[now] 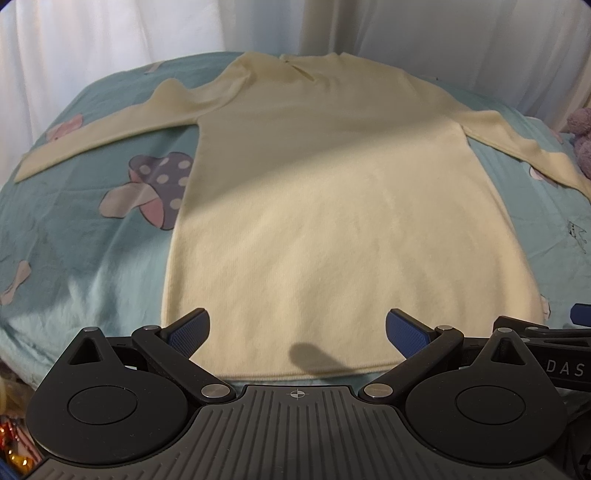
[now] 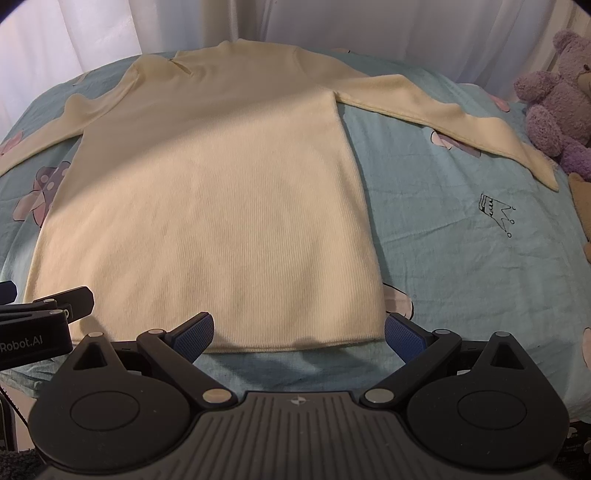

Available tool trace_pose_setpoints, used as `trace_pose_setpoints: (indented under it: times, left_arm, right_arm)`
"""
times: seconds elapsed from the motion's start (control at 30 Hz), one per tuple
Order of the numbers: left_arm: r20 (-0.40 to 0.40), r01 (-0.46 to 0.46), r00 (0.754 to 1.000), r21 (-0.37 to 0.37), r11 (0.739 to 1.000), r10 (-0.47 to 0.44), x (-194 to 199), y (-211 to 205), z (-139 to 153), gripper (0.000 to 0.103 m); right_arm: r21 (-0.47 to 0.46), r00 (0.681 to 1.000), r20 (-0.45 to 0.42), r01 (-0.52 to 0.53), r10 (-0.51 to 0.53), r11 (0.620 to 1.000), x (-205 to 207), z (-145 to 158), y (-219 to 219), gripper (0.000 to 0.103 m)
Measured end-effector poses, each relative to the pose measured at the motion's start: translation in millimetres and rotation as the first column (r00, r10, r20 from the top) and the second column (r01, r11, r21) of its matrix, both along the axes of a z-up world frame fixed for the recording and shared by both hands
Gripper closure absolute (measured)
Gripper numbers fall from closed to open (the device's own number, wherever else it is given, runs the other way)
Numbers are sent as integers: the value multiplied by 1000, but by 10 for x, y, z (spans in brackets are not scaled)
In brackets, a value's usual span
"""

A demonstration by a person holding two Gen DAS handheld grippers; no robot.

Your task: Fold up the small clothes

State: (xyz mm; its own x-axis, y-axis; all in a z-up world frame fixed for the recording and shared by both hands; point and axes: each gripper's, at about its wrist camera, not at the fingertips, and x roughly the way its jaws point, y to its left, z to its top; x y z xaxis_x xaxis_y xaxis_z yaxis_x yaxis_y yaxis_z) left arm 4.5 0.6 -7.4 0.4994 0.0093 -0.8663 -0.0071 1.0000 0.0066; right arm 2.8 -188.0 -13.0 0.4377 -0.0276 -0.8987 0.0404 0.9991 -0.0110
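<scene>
Both sets of jaws stand wide apart and hold nothing. Your left gripper hangs over the near hem of the sweater, with its 2 blue pads spread above the cream knit; whether they touch the cloth you cannot tell. Your right gripper sits at the same hem further right, its left pad over the sweater's lower edge and its right pad just past the sweater's bottom right corner, over the bedsheet.

You have 1 garment to deal with: a cream long-sleeved sweater lying flat and face up on the bed, collar at the far end, hem nearest you. Its 2 sleeves are spread outward, 1 to each side, the left sleeve reaching toward the left edge of the bed and the right sleeve ending near a purple plush bear. You can see 1 such bear, sitting at the right edge of the bed.

Under the sweater is a teal bedsheet printed with pink and purple bows and a small black crown drawing. White curtains hang behind the bed. A band of shadow crosses the sweater's chest.
</scene>
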Motion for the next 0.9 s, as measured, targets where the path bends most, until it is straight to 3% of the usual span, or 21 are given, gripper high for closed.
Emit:
trace_pose_setpoints:
  times: [0.9]
  left_arm:
    - [-17,-4,1000,9,1000,4,0,-30,3,0]
  right_arm:
    - [7,1000,5,10,-10,1000,-25,30,-62,4]
